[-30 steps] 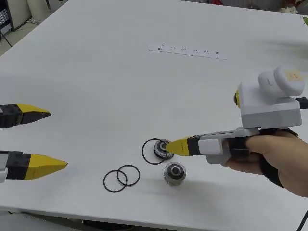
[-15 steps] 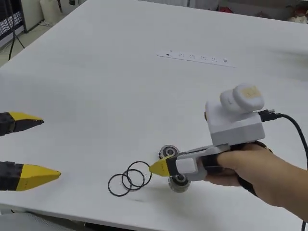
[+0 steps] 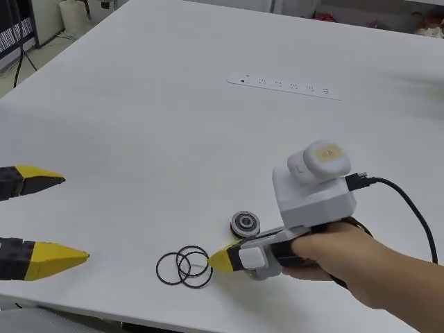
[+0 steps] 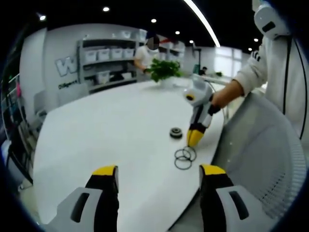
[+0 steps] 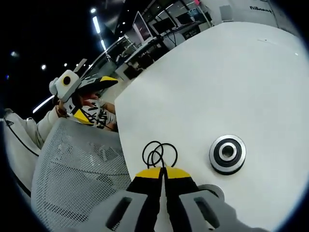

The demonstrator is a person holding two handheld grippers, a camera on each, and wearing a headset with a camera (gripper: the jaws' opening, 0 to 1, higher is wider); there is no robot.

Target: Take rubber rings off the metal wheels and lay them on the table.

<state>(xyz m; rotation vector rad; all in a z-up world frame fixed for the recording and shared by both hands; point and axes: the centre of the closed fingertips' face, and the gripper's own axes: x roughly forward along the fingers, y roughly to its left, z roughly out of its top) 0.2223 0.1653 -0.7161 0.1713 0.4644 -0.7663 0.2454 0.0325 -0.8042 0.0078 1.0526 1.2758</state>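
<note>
At 8 o'clock in the head view the left gripper [image 3: 76,219] hovers off the worktop [image 3: 173,104] edge, its jaws spread wide and empty. Around 6 o'clock three rubber rings [image 3: 184,267] lie overlapping on the worktop. The right gripper [image 3: 214,260] points at them from their 3 o'clock side, jaws pressed together, the tip touching the nearest ring; whether a ring is pinched between them I cannot tell. A bare metal wheel [image 3: 245,223] lies flat at 2 o'clock from the rings, just beside the gripper. A white power strip [image 3: 284,87] lies far off at 12 o'clock.
</note>
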